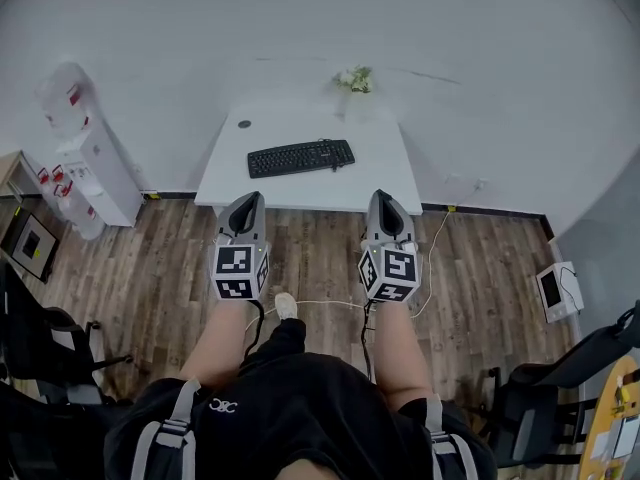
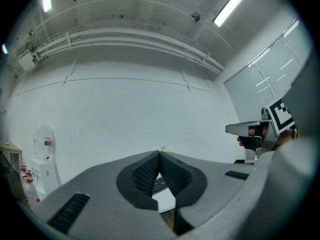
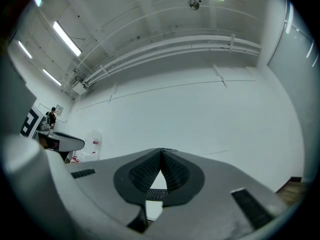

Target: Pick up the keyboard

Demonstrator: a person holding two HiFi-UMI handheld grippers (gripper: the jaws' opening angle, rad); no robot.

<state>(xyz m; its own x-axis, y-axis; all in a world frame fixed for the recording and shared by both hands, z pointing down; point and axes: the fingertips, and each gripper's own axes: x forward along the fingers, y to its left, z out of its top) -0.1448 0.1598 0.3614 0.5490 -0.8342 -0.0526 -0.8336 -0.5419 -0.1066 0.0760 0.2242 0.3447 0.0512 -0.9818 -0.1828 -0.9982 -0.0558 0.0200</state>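
Observation:
A black keyboard (image 1: pixel 301 157) lies across the middle of a white table (image 1: pixel 380 183) that stands against the far wall. My left gripper (image 1: pixel 249 202) and right gripper (image 1: pixel 386 200) hover side by side over the wood floor, just short of the table's near edge, both pointing toward it. Each is shut with nothing between its jaws. A sliver of the keyboard (image 2: pixel 159 184) shows through the closed left jaws, and the keyboard (image 3: pixel 156 194) shows likewise in the right gripper view. The right gripper's marker cube (image 2: pixel 280 115) appears at the right of the left gripper view.
A small plant (image 1: pixel 354 79) stands at the table's back edge and a dark round spot (image 1: pixel 244 124) at its back left. A white cabinet (image 1: pixel 90 173) stands left of the table, chairs (image 1: pixel 45 343) flank me, and a cable (image 1: pixel 432 258) trails on the floor.

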